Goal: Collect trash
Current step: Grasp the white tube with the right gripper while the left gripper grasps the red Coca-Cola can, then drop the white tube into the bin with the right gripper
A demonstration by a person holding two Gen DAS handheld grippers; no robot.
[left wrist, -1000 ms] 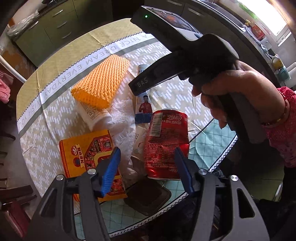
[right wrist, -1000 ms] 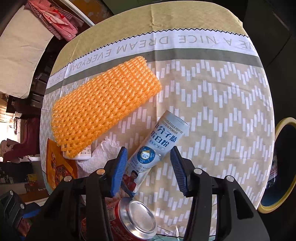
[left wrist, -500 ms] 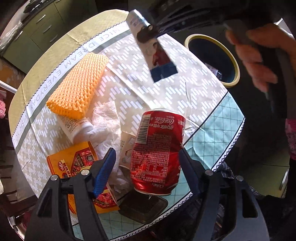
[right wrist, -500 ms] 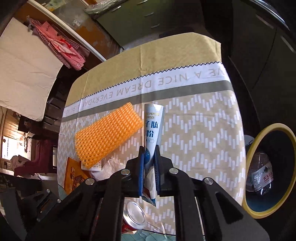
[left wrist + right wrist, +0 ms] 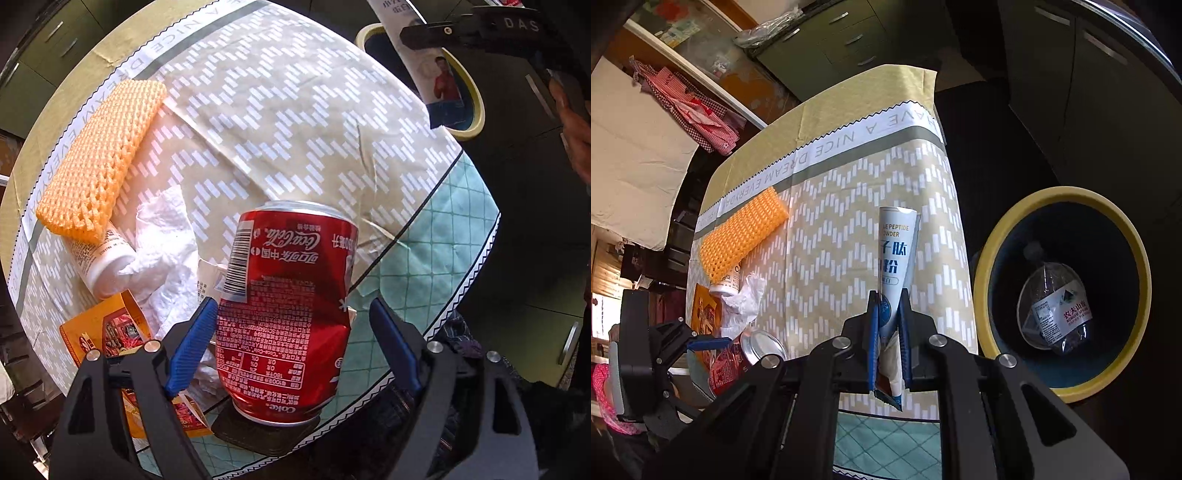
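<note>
My right gripper [image 5: 888, 314] is shut on a white and blue peptide powder packet [image 5: 895, 258] and holds it in the air by the table's right edge, left of a yellow-rimmed bin [image 5: 993, 258]. The packet [image 5: 436, 70] and bin [image 5: 476, 96] also show in the left wrist view. My left gripper [image 5: 291, 343] is open around a dented red Coke can [image 5: 288, 306] that stands upside down on the table; the left pad [image 5: 192, 343] is close to it, the right pad [image 5: 391, 343] apart.
An orange foam net [image 5: 103, 155], a white bottle [image 5: 103, 262], crumpled white tissue [image 5: 166, 240] and an orange snack packet [image 5: 107, 332] lie on the tablecloth [image 5: 295, 110]. A clear plastic bottle [image 5: 1056, 306] lies in the bin. Green cabinets [image 5: 842, 33] stand behind.
My right gripper closed on the peptide packet, lifted it off the table and carried it right toward the bin. My left gripper moved closer around the Coke can.
</note>
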